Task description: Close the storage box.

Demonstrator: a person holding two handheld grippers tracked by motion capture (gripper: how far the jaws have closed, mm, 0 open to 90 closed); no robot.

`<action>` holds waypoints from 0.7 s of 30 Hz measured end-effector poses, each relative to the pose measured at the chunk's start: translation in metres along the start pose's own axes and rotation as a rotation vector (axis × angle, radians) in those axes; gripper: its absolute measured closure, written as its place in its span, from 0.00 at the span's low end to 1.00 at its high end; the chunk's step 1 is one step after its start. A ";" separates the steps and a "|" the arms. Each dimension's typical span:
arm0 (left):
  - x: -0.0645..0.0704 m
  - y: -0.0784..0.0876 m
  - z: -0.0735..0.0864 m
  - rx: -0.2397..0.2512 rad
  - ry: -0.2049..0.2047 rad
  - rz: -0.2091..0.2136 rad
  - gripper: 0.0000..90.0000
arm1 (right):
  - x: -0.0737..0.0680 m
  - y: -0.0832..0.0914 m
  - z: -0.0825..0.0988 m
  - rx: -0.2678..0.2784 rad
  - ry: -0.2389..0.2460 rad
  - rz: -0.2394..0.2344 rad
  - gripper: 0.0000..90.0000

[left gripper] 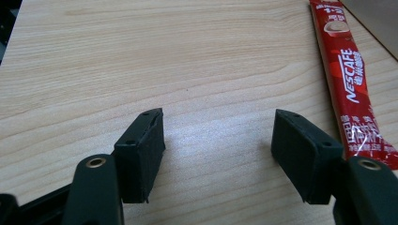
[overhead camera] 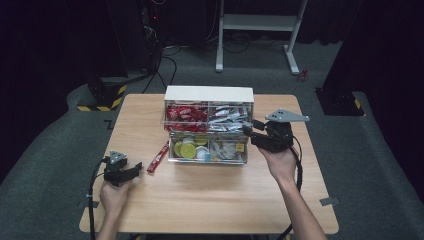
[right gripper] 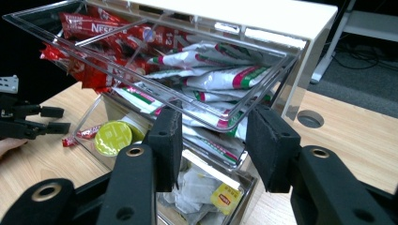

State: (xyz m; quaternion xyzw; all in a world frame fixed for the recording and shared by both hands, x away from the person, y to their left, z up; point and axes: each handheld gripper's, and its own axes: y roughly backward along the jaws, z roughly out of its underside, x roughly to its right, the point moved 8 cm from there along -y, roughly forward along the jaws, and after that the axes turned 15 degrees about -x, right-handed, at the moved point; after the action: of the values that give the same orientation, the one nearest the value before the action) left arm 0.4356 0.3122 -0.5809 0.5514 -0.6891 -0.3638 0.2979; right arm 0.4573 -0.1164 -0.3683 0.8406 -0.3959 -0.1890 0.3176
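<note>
A white-topped organizer (overhead camera: 209,93) stands at the back middle of the wooden table (overhead camera: 215,200). Both of its clear drawers are pulled out. The upper drawer (right gripper: 94,58) holds red Nescafe sticks (right gripper: 94,26) and white-green sachets (right gripper: 220,77). The lower drawer (overhead camera: 207,161) holds yellow-green capsules (right gripper: 112,137) and tea bags. My right gripper (overhead camera: 248,128) (right gripper: 217,112) is at the upper drawer's front right corner, its jaws open and straddling the rim without pressing on it. My left gripper (overhead camera: 137,167) (left gripper: 218,117) rests open on the table, with nothing between its jaws. A loose red Nescafe stick (overhead camera: 158,156) (left gripper: 349,79) lies just to its right.
A white desk frame (overhead camera: 255,22) and cables sit on the floor behind the table. Black stands with yellow-black striped bases (overhead camera: 102,97) flank the table's far corners. A round cable hole (right gripper: 309,118) lies in the tabletop beside the organizer.
</note>
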 end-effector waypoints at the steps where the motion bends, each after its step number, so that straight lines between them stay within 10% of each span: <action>1: 0.000 0.000 0.000 0.002 0.001 0.000 0.39 | 0.000 -0.001 0.001 -0.004 0.000 0.002 0.61; 21: 0.001 0.000 0.000 -0.005 -0.003 -0.003 0.38 | 0.016 0.012 0.024 0.031 -0.035 0.001 0.59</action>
State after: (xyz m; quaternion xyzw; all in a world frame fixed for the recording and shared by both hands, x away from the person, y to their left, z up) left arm 0.4356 0.3112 -0.5812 0.5513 -0.6878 -0.3667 0.2976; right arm 0.4471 -0.1440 -0.3784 0.8419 -0.4046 -0.1972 0.2977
